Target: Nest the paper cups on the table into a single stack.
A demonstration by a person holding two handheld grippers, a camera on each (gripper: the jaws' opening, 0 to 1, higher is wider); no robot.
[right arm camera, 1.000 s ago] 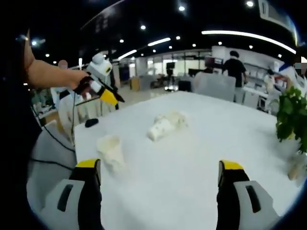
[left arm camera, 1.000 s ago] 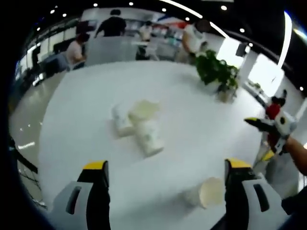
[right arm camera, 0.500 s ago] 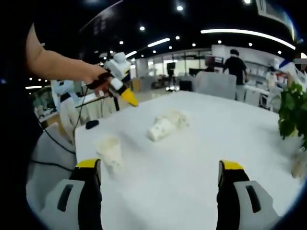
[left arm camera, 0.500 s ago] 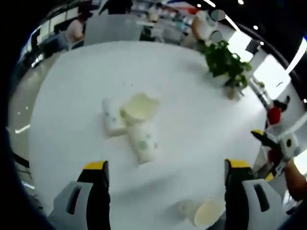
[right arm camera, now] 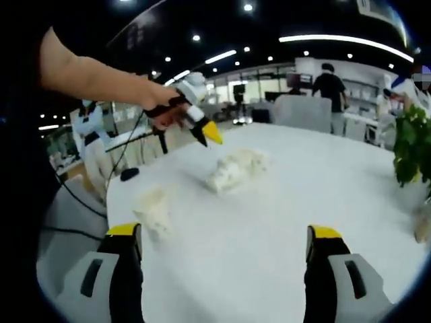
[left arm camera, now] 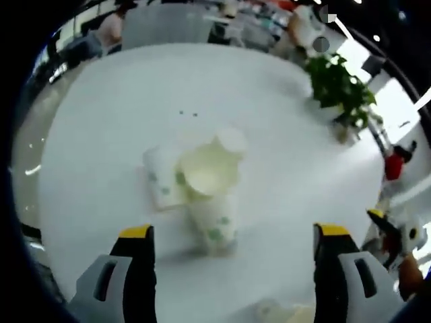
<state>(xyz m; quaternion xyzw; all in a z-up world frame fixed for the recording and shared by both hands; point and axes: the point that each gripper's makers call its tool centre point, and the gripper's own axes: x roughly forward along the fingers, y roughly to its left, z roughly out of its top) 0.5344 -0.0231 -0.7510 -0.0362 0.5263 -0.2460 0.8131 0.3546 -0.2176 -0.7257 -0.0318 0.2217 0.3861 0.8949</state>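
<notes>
Paper cups (left arm camera: 202, 185) clustered ahead between left gripper (left arm camera: 229, 235) open jaws, untouched

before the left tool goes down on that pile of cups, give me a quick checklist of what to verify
1. Left tool jaws spread wide: ok.
2. Left tool empty: ok.
3. Pile of cups lies ahead between its jaws: ok; nearest cup lies on its side.
4. Number of cups in the pile: cannot tell, they overlap.
5. Lone cup apart from the pile on the table: ok.
6. Right tool open and clear of the pile: ok.
</notes>
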